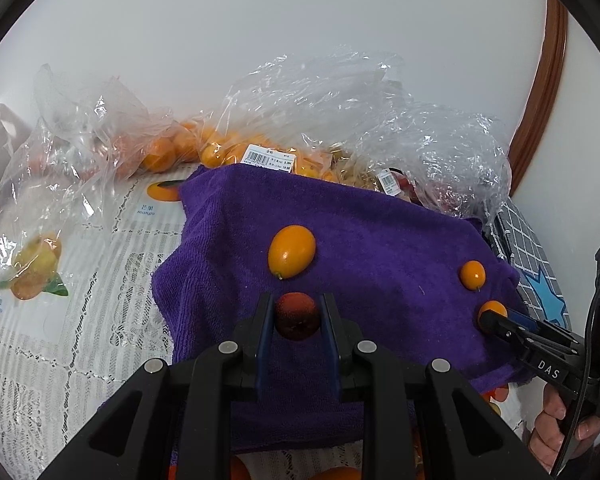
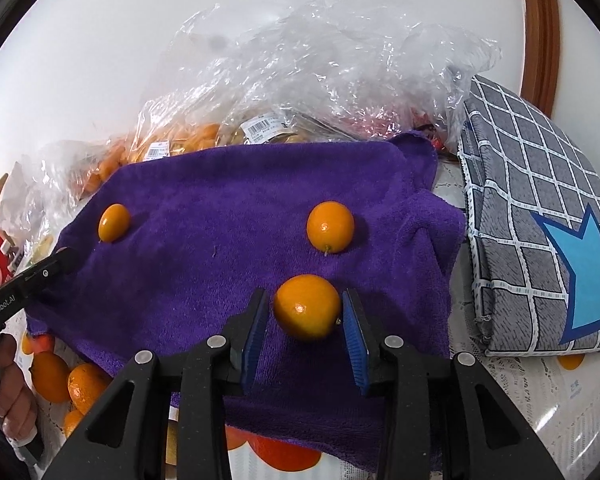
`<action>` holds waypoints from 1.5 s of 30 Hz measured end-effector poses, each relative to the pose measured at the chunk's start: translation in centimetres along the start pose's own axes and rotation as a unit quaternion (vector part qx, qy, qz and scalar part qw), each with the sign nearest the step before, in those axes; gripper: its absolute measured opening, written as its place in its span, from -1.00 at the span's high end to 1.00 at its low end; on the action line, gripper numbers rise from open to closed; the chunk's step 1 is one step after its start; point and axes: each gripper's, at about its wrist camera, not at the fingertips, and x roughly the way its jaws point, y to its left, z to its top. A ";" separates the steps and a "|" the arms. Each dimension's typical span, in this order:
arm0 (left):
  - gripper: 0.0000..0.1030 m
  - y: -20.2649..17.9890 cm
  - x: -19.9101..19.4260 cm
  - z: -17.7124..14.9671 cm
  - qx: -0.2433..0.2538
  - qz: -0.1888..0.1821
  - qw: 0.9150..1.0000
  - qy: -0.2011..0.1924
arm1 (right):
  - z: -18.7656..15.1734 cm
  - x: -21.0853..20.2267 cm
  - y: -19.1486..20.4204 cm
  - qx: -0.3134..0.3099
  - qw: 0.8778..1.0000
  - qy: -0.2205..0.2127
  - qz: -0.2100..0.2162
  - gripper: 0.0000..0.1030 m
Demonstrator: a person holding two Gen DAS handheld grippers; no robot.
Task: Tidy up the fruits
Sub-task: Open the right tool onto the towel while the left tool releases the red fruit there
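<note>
A purple towel [image 1: 380, 240] [image 2: 220, 200] lies spread on the table. My left gripper [image 1: 297, 298] is shut on a small dark red fruit [image 1: 298, 316] just above the towel's near part. Beyond it lies an oval kumquat [image 1: 292, 251]. My right gripper [image 2: 305, 293] stands low over the towel with a kumquat [image 2: 307, 306] between its blue pads [image 2: 354, 328]. A thin gap shows on the left side, and the fruit rests on the towel. Two more kumquats [image 2: 330, 226] [image 2: 114, 222] lie farther back. From the left wrist view the right gripper [image 1: 487, 319] comes in from the right.
Crumpled clear plastic bags [image 1: 340, 112] [image 2: 320, 60] holding oranges line the wall behind the towel. A grey checked cloth with a blue star [image 2: 540, 220] sits to the right. Loose oranges [image 2: 52, 376] lie by the towel's front left corner, on a lace tablecloth [image 1: 60, 340] with mango cards.
</note>
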 end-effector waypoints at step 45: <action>-0.10 1.3 -5.9 -3.1 -0.024 -0.009 0.999 -0.048 | -5.8 -7.6 4.0 -0.011 0.997 -0.071 0.038 -0.20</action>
